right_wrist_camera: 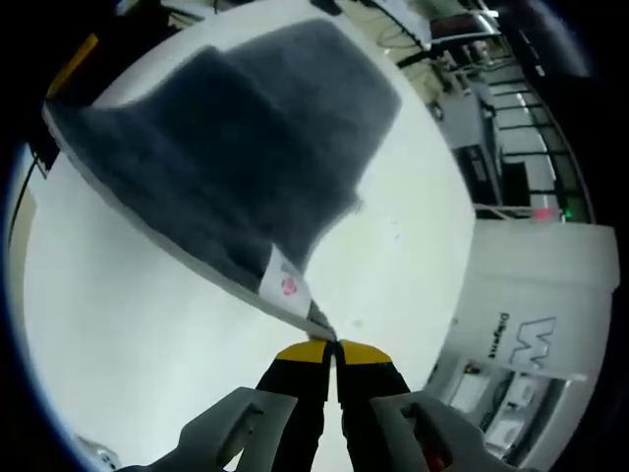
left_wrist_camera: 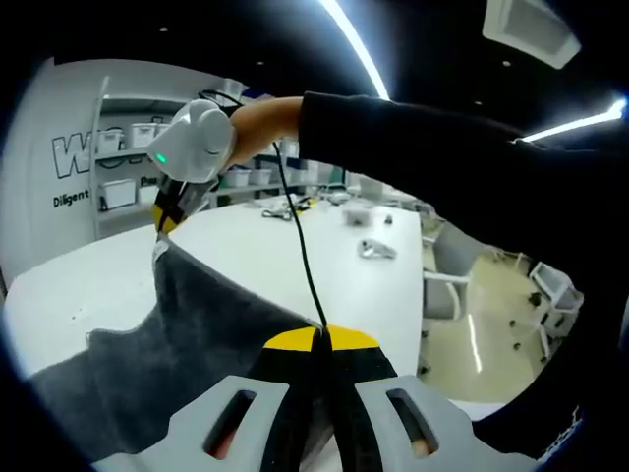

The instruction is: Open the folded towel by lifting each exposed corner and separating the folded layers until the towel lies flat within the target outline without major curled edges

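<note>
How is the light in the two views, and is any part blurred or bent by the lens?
Left gripper view: bright ceiling strips glare, the table edge bows, the towel is sharp. Right gripper view: even light, white table slightly washed out, towel label soft, shelves curve at the rim.

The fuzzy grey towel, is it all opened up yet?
Not yet. Both grippers already pinch a corner of the dark grey fuzzy towel: the left gripper and the right gripper, near its white label. The towel hangs stretched between them, lifted partly off the round white table. Left: lay it flat and smooth the edges.
</note>
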### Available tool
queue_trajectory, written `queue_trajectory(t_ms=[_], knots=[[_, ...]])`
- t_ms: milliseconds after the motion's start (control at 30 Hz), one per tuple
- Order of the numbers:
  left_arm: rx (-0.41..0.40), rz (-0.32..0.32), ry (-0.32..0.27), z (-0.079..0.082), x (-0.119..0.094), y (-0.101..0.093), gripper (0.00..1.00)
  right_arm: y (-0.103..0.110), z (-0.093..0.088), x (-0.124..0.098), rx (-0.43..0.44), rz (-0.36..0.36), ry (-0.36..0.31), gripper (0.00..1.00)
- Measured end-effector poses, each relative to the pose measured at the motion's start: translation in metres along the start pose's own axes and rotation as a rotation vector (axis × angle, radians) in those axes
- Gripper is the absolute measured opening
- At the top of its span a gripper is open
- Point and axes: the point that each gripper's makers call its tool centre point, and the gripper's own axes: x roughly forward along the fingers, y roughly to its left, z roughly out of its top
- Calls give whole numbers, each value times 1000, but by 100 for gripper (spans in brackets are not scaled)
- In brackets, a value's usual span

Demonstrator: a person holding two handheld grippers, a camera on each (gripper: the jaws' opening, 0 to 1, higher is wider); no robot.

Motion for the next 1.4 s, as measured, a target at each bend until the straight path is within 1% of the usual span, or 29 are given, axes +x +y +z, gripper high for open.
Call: queue_trajectory(t_ms=[267, 400, 433, 500, 567, 700, 1000, 1133, 1267, 1300, 1400], knots=[[22, -12, -2, 6, 14, -6, 0, 2, -12, -5, 6, -12, 10, 0], [27, -22, -7, 11, 20, -6, 0, 6, -24, -5, 2, -13, 18, 0], [29, -24, -6, 10, 19, -6, 0, 7, -26, -4, 2, -13, 20, 0], [33, -32, -5, 11, 29, -8, 0, 11, -31, -4, 5, -10, 24, 0], [34, -38, -4, 11, 33, -7, 0, 15, -35, -3, 14, -8, 23, 0], [28, -49, -4, 11, 40, -6, 0, 23, -42, 0, 21, 5, 28, 0], [13, -63, -10, 15, 60, -6, 0, 28, -52, 6, 25, 7, 22, 0], [4, -73, -18, 17, 70, -8, 0, 29, -57, 8, 33, 7, 17, 0], [1, -82, -21, 19, 79, -10, 0, 33, -67, 9, 39, 17, 25, 0], [0, -86, -22, 20, 83, -14, 0, 35, -70, 9, 42, 20, 27, 0], [2, -91, -19, 20, 89, -17, 0, 39, -75, 12, 53, 27, 35, 0]])
